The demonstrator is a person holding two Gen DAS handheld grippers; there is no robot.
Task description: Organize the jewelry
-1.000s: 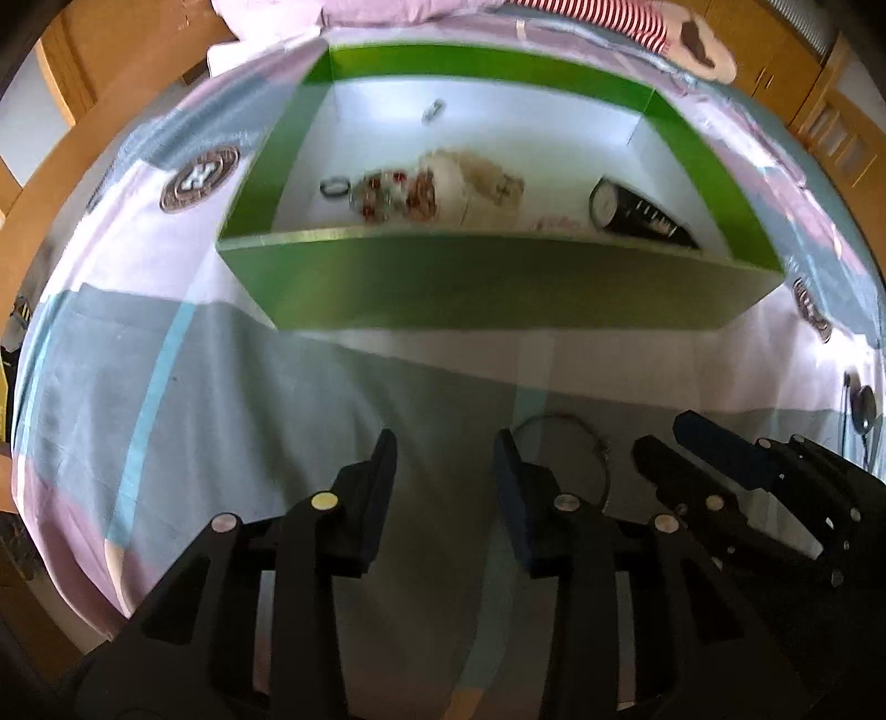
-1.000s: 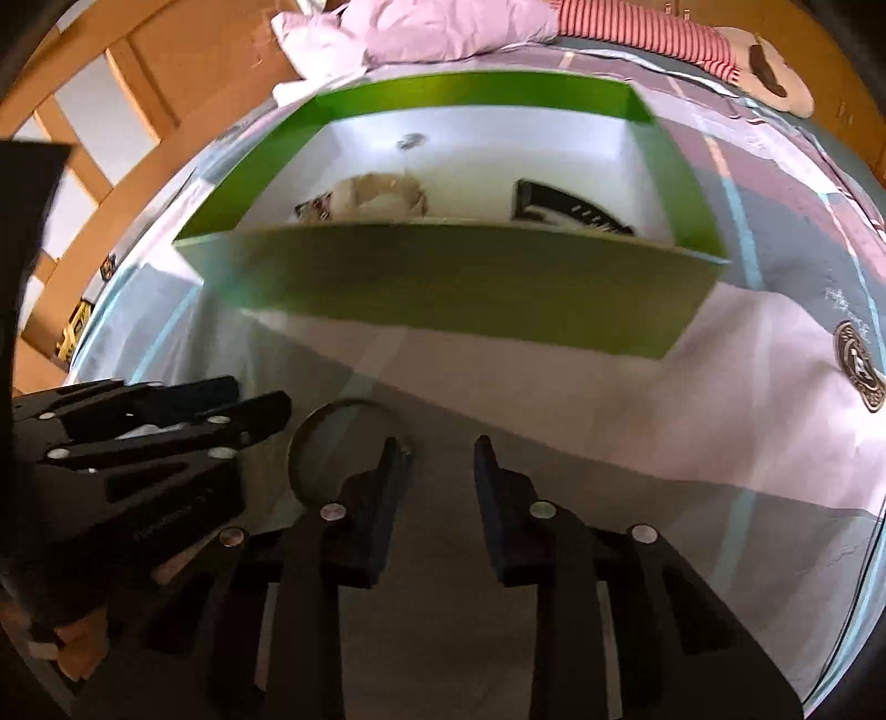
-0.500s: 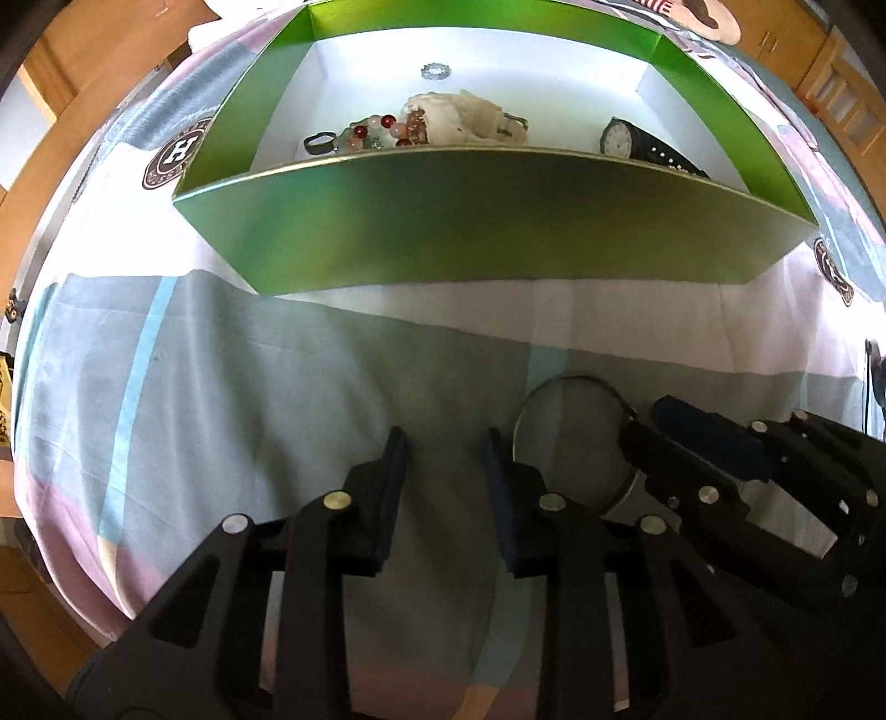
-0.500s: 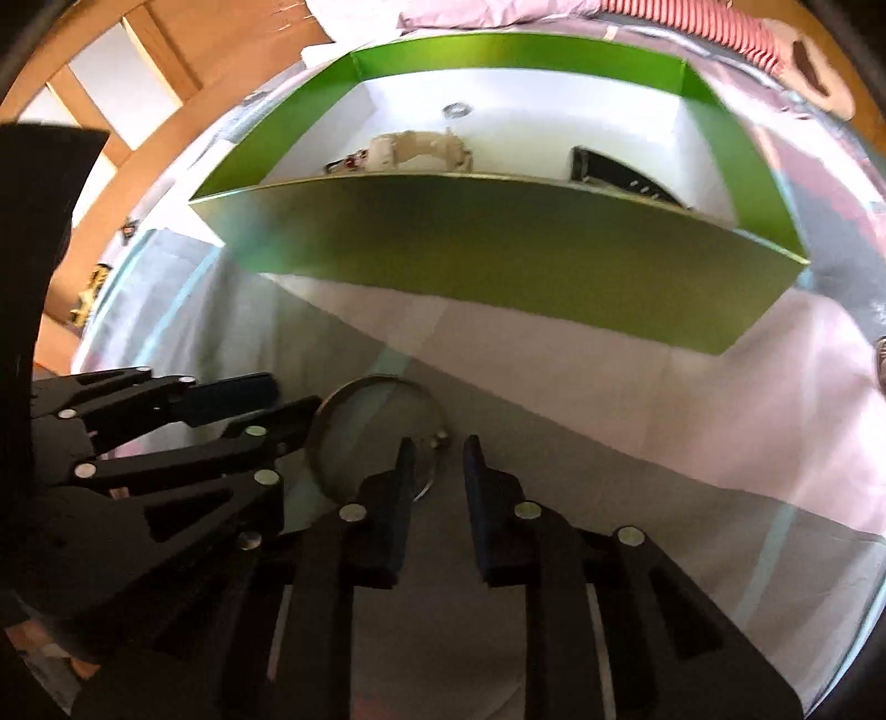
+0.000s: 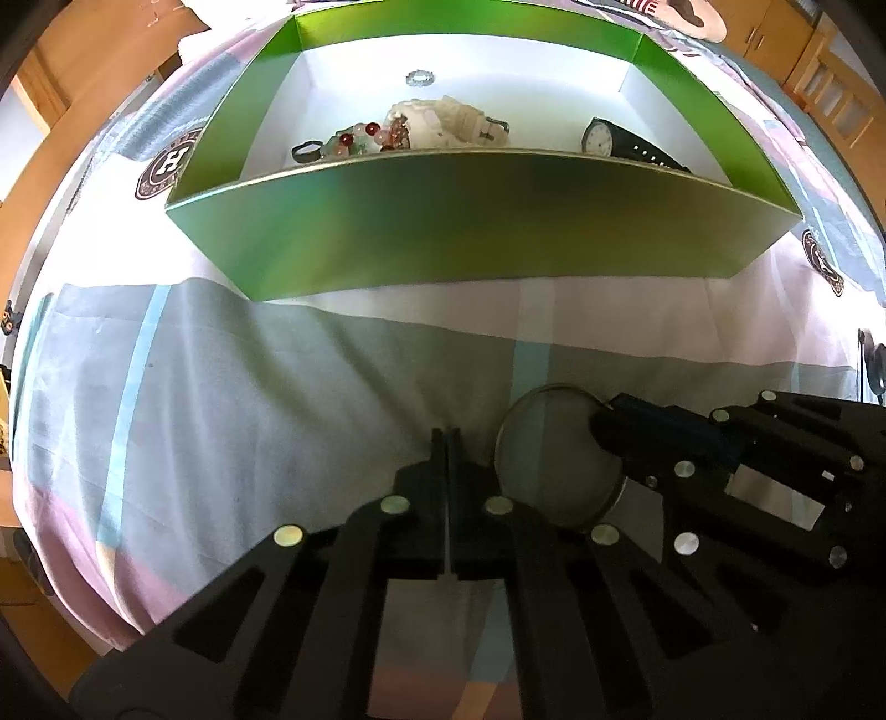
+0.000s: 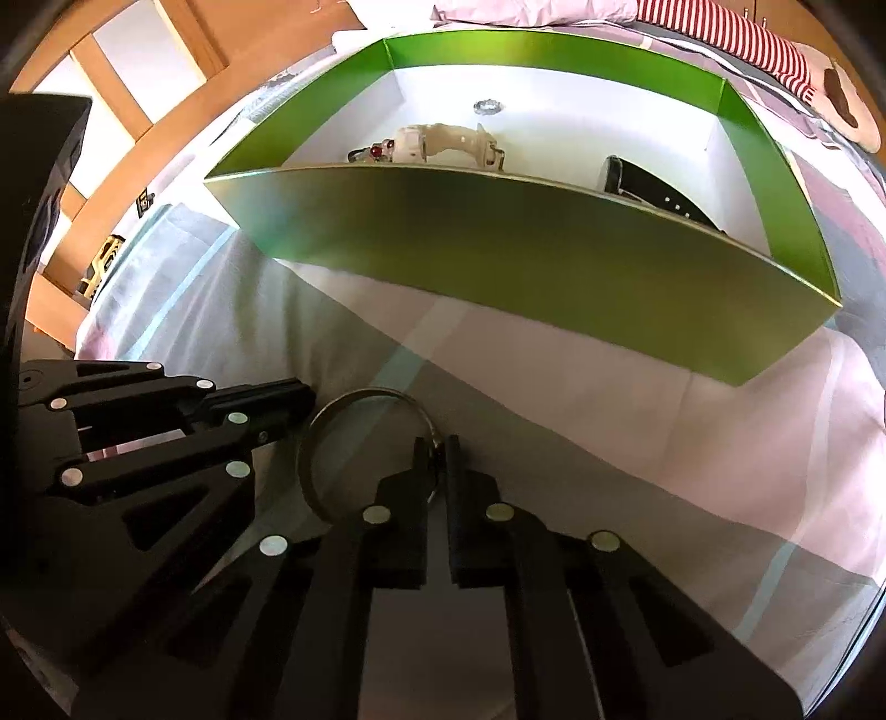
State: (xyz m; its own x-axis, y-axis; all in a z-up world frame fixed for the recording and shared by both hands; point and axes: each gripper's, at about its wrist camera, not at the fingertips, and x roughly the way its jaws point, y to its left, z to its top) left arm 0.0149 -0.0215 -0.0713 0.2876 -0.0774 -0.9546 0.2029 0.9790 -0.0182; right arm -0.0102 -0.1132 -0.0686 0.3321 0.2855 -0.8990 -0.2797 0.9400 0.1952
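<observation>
A thin metal bangle [image 5: 545, 389] lies on the bedsheet in front of the green box [image 5: 470, 232]. In the right wrist view my right gripper [image 6: 437, 446] is closing on the bangle [image 6: 376, 392] and pinches its rim at the clasp. My left gripper [image 5: 446, 436] sits just left of the hoop, its jaws closing together with nothing between them. Each gripper shows in the other's view: the right gripper [image 5: 601, 425] at the hoop's right edge, the left gripper [image 6: 302, 400] at its left edge. The box holds a black watch [image 5: 601, 141], a beaded bracelet [image 5: 360, 138], a pale strap [image 5: 443, 119] and a small ring [image 5: 421, 77].
The box's near wall [image 6: 526, 249] stands tall between the grippers and its white floor. The patchwork sheet [image 5: 249, 387] spreads left and right of the grippers. Wooden furniture [image 5: 83, 44] rims the bed. A small dark object [image 5: 875, 363] lies at the far right.
Both grippers have closed from partly open. The right fingers have closed onto the bangle's rim. Both cameras have come lower and nearer to the sheet and the box.
</observation>
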